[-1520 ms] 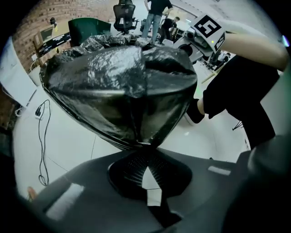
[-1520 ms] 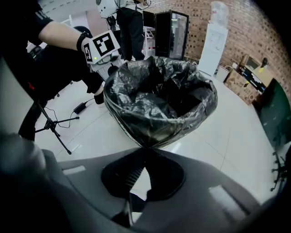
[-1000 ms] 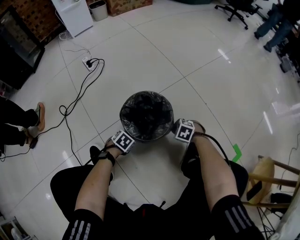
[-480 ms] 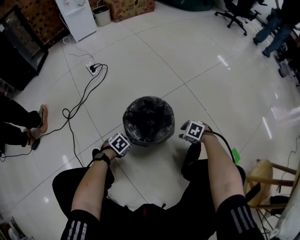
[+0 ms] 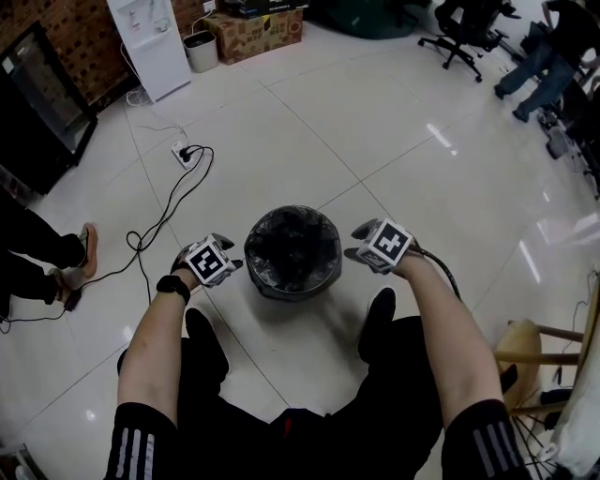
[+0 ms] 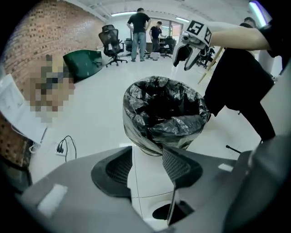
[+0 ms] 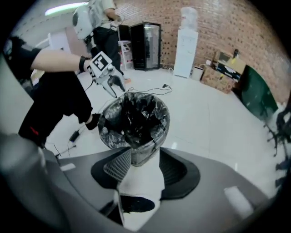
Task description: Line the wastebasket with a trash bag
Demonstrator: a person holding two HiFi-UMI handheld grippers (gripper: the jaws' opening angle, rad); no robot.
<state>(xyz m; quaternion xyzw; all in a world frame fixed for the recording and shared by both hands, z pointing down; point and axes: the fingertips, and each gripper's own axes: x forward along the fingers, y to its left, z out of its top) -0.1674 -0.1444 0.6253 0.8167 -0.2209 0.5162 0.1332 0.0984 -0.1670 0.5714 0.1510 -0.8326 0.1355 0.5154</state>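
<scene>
The wastebasket [image 5: 292, 267] stands on the white tiled floor [image 5: 375, 122], exactly between the two grippers. A black trash bag [image 5: 291, 234] is inside it, and the edge of the bag is folded over the rim and hangs down on the outside.

The left gripper [image 5: 230, 253] is just beside the basket on its left, and the right gripper [image 5: 356, 241] is just beside it on its right. Neither of them touches the bag. The jaws of both grippers have just been opening and now stand apart. Between them only the floor shows, with the basket a little ahead of the jaws.

Behind the grippers, near the person, two black shoes [image 5: 380, 319] are on the floor. Farther from the left gripper a black cable [image 5: 159, 206] runs to a power strip [image 5: 185, 153]. Well beyond the basket stand a water dispenser [image 5: 148, 37] and a cardboard box [image 5: 253, 28].
</scene>
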